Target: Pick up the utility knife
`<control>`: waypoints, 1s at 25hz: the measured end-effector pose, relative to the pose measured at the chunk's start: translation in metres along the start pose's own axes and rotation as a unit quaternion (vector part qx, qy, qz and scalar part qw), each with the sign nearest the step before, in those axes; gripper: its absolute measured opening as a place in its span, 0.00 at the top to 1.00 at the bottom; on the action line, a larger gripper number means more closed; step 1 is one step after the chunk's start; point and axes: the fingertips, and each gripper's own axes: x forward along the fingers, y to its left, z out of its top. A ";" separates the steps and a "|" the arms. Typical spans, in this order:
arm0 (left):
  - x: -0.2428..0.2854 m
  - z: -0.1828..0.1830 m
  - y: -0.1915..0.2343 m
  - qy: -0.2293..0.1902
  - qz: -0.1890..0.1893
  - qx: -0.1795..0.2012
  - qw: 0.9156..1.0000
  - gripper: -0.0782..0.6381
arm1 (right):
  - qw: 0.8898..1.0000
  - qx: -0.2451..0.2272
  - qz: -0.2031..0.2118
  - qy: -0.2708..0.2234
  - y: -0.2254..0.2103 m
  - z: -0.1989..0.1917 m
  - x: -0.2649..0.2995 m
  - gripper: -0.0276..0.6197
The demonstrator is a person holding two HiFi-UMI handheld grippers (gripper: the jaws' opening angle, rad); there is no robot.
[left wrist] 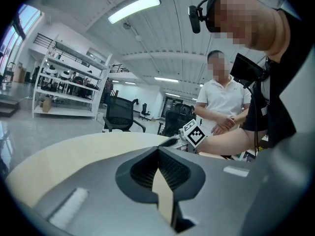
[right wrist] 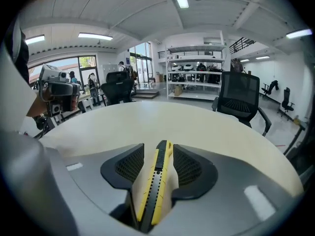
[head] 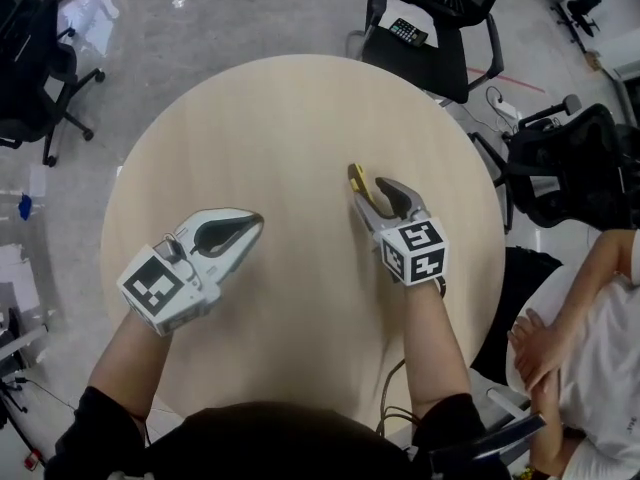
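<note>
A yellow and black utility knife (head: 356, 179) lies on the round pale wooden table (head: 280, 118), right of the middle. My right gripper (head: 368, 190) is low over the table and open, with the knife (right wrist: 156, 181) lying lengthways between its two jaws. A strip of table shows between the knife and the left pad, and the pads do not press on it. My left gripper (head: 256, 221) hovers over the table's left part with its tips together and nothing between them; its tips (left wrist: 158, 149) meet in the left gripper view. The right gripper's marker cube (left wrist: 194, 133) shows there too.
A black office chair (head: 440, 8) with a small keypad device (head: 408, 33) on its seat stands beyond the table's far edge. Another black chair (head: 570, 163) and a seated person in white (head: 590, 338) are at the right. A chair (head: 40, 68) stands at the far left.
</note>
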 end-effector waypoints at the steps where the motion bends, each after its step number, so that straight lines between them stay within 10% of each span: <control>1: 0.003 -0.003 0.003 0.001 -0.001 0.001 1.000 0.90 | 1.000 -0.005 -0.002 0.008 0.000 -0.003 0.005 0.64; 25: 0.024 -0.027 0.018 0.003 -0.004 -0.008 1.000 0.90 | 0.997 -0.044 0.013 0.056 0.011 -0.020 0.024 0.75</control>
